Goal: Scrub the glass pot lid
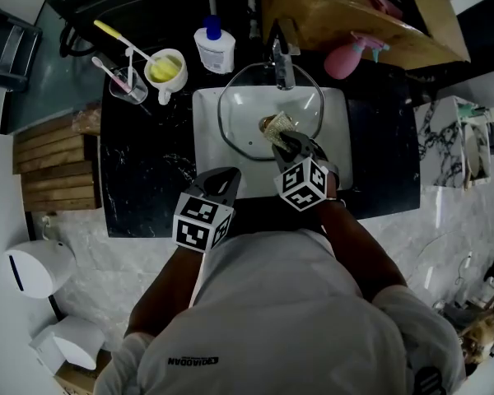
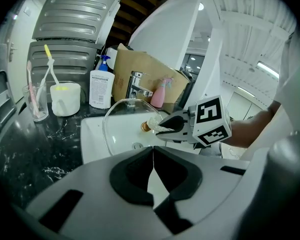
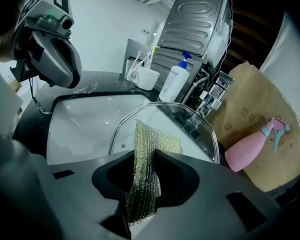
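We find the glass pot lid in the white sink at the upper centre of the head view, apparently leaning tilted toward the faucet, with its rim rising clear of the basin in the left gripper view. On it, just beside the brownish knob, lies a gold mesh scrubbing cloth, and the right gripper has its jaws clamped on that cloth; the right gripper view shows the mesh running up from between them onto the glass. The left gripper sits lower and to the left, at the sink's front edge, its jaws pressed together with nothing between them and seemingly apart from the lid. We judge the scrubbing to be under way at the middle of the lid. We see no suds or running water, and the glass looks alike all over, so we cannot tell how much is cleaned; the outer ring and rim likely remain. Farther out, on the black counter, a soap bottle and a yellow-filled cup stand at upper left, and a pink spray bottle at upper right.
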Tool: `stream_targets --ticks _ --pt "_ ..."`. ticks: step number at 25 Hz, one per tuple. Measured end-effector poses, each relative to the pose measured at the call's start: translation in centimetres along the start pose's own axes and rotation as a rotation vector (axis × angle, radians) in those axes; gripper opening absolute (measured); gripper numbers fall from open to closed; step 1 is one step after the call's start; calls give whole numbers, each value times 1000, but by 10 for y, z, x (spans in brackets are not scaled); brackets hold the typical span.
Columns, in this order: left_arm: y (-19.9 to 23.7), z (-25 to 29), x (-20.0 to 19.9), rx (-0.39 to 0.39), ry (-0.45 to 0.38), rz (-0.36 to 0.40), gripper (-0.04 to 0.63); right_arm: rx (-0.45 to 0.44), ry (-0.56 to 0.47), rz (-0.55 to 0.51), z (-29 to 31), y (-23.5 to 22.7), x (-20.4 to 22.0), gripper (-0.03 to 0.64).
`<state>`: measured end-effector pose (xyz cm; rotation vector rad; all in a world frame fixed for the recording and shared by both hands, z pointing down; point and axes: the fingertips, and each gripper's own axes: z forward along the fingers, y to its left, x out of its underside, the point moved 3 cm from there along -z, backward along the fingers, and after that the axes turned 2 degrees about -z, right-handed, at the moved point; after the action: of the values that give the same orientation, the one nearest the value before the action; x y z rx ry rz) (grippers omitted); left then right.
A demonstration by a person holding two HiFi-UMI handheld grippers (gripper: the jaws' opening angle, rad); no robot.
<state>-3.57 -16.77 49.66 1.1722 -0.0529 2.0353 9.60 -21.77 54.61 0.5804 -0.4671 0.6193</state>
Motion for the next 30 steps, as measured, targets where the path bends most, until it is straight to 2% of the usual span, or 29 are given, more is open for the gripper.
stream_targets --ticks 16,23,25,30 --pt "10 -19 1 -10 -22 1 15 -43 -8 -25 9 25 -23 129" --pt "14 -28 7 -23 -24 -7 15 -75 -42 -24 5 38 -37 127" --pt "13 -29 8 -24 -22 -8 15 -93 -50 -24 3 42 -40 97" --pt "3 -24 6 -16 -23 -3 15 -124 -63 -36 -6 49 -38 95"
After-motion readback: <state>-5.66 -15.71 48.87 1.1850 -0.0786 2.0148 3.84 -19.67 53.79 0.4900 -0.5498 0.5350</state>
